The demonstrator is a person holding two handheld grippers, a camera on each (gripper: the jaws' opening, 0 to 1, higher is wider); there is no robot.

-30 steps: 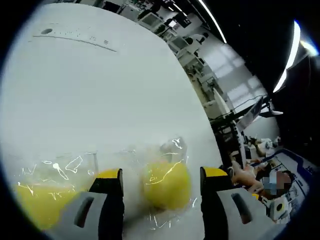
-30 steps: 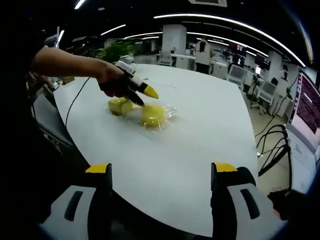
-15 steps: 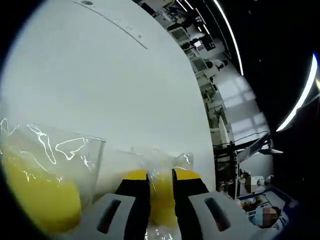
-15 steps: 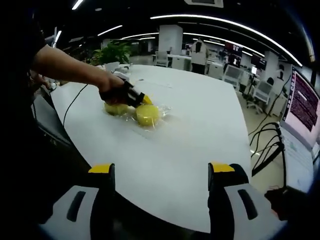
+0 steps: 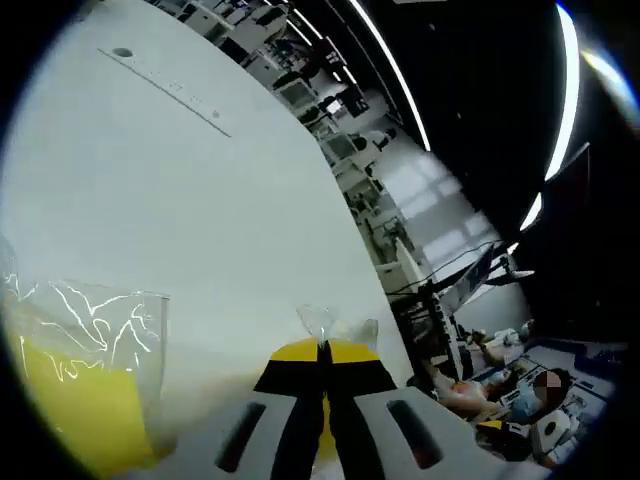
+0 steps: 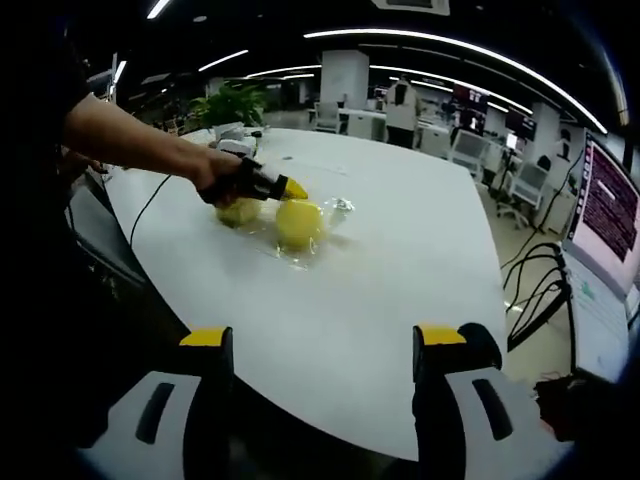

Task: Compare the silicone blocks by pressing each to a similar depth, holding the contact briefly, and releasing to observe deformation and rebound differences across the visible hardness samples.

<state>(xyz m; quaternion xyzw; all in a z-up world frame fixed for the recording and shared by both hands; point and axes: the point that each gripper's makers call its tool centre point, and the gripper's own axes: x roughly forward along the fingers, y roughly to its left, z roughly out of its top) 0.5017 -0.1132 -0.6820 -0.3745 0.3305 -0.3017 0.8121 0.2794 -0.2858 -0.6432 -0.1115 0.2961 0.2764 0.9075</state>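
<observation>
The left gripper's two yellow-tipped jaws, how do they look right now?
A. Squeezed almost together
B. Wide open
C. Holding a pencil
A: in the left gripper view the left gripper has its yellow-tipped jaws nearly touching, with only a sliver of the yellow block between them.

the room is dim, and the white table [image 6: 400, 300] looks bright. long ceiling lights [image 6: 450, 45] glow at twelve o'clock in the right gripper view, and at one o'clock in the left gripper view. shiny glare sits on the clear plastic wrap [image 5: 90, 305] at eight o'clock. edges bend and blur. things up close look fuzzy.
</observation>
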